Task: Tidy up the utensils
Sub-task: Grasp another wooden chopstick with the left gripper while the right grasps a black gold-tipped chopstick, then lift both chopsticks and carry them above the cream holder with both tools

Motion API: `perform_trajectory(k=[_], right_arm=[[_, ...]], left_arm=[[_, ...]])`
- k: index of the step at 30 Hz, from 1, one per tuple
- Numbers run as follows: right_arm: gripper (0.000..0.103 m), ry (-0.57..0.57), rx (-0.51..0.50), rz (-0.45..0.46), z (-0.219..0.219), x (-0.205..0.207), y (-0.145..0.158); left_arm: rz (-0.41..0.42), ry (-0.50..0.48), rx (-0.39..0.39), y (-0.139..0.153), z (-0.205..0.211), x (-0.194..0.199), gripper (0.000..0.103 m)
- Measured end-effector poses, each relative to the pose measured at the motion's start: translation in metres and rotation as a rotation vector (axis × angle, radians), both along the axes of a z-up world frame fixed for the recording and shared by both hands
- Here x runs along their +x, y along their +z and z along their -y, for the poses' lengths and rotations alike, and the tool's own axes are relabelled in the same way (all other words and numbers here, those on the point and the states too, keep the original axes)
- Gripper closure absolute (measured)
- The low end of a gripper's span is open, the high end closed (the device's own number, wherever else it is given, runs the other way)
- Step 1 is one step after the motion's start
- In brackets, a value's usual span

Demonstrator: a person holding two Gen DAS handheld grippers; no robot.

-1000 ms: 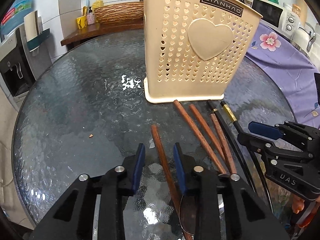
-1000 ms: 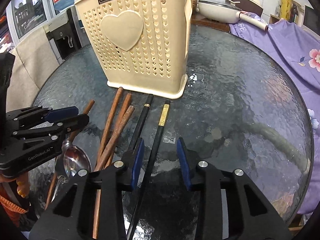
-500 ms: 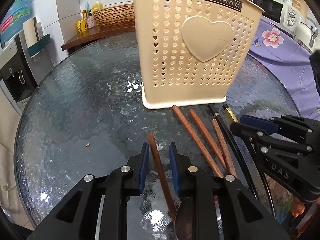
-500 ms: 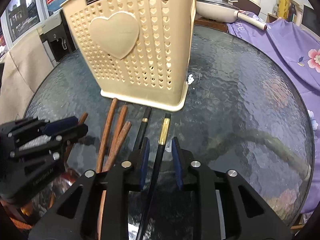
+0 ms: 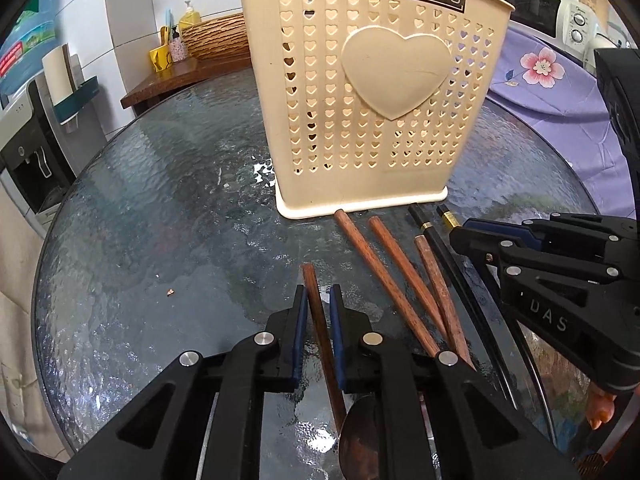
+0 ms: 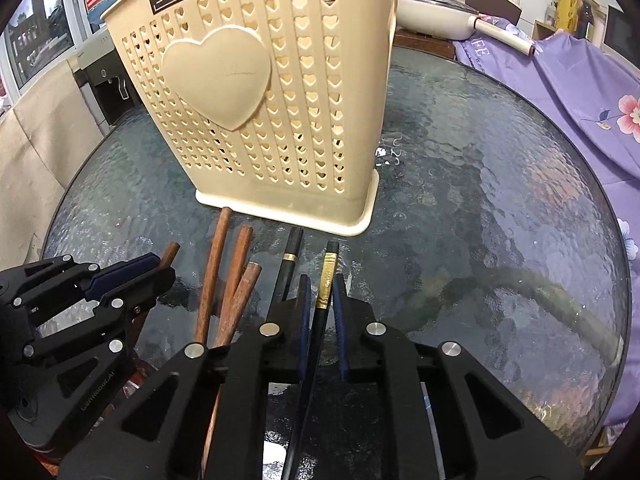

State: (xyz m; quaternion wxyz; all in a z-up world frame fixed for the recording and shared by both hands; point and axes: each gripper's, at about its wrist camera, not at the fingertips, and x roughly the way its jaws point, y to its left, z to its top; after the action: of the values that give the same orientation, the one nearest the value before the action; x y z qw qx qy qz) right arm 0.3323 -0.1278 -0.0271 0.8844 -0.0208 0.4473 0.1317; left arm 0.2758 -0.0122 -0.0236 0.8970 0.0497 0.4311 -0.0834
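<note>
Wooden spoon handle (image 5: 318,320) pinched by left gripper (image 5: 318,312); right gripper (image 6: 320,300) pinches one of two black chopsticks (image 6: 325,280); three brown chopsticks (image 5: 380,276) point toward the holder (image 5: 372,92).

A matt cream plastic holder (image 5: 372,92) stands on rippled glossy glass table (image 5: 160,208); the chopsticks (image 5: 380,272) look wooden.

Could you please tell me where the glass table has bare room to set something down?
Bare glass table left of the beige holder, and to the holder's right toward the purple cloth. Crowded directly before the holder, where the chopsticks lie.
</note>
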Motion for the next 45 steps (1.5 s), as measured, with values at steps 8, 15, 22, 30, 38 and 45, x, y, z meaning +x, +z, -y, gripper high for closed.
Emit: perform_trajectory(k=[8,15,22,30,38,45], right_arm=[[0.094,0.015,0.012,0.004,0.002,0.004,-0.001],[0.094,0.031,0.051,0.016,0.009,0.006,-0.001],[0.094,0.043,0.071,0.083,0.019,-0.004,0.012],[0.094,0.061,0.114,0.177,0.027,-0.021,0.046],[0.095,0.094,0.156,0.319,0.039,-0.047,0.100],[0.095,0.141,0.183,0.391,0.045,-0.066,0.138]], left_arm=[[-0.004,-0.005,0.000,0.001,-0.001,0.005,0.095],[-0.008,-0.004,-0.015,0.002,-0.001,0.010,0.096],[0.024,0.004,-0.054,0.015,-0.012,0.012,0.096],[0.114,0.003,-0.096,0.053,-0.019,0.001,0.096],[0.272,0.006,-0.151,0.110,-0.026,-0.026,0.096],[0.330,-0.019,-0.175,0.137,-0.027,-0.036,0.096]])
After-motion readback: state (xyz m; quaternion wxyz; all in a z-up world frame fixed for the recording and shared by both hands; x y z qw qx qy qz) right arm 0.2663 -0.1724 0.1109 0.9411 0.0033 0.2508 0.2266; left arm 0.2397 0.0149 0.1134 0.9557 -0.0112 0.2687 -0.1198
